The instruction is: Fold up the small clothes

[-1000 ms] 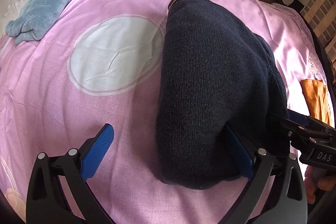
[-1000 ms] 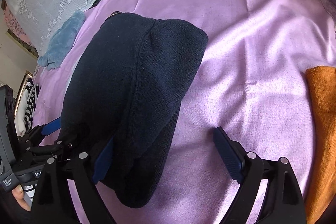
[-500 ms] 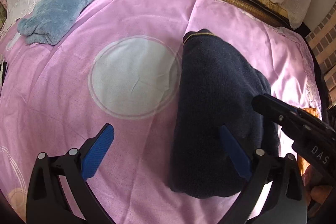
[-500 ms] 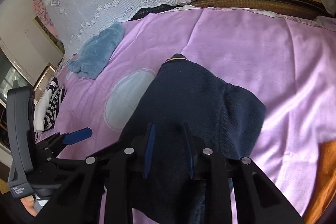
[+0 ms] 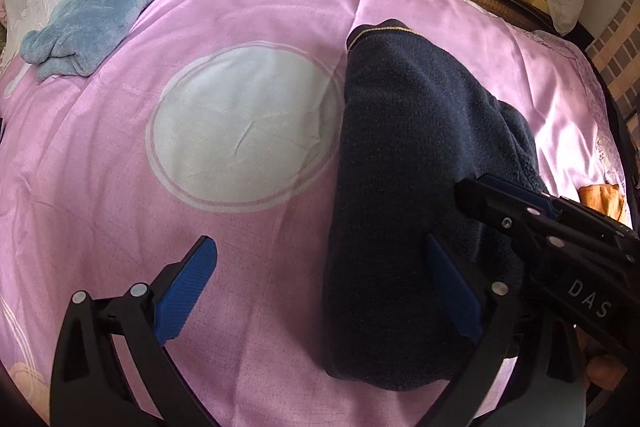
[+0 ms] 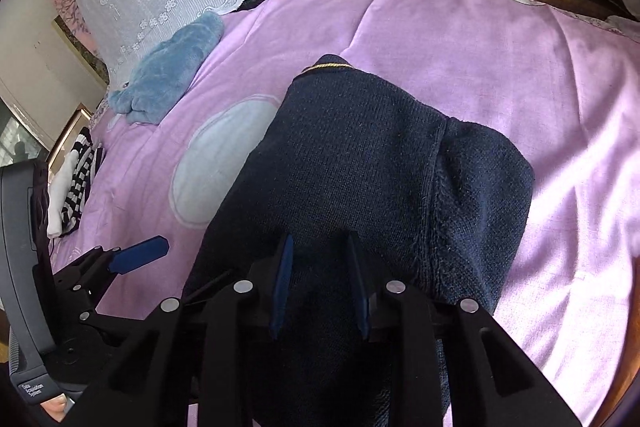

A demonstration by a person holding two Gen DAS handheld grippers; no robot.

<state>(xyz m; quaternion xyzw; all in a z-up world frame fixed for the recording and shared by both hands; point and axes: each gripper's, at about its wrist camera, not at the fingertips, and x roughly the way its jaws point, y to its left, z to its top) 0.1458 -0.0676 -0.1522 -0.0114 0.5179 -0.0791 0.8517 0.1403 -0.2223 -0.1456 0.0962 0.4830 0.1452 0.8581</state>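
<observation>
"DAS" on the right claw (image 5: pixel 500 205) body

One navy sweater (image 5: pixel 408 163), one blue towel (image 5: pixel 96 15)

Navy knit garment (image 5: pixel 404 155); pink sheet (image 5: pixel 100 187), pale circle (image 5: pixel 244 127); light-blue towel (image 5: pixel 92 15).

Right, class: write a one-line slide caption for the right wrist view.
Right tongs pinch a navy knit sweater on a pink bedsheet.
</observation>
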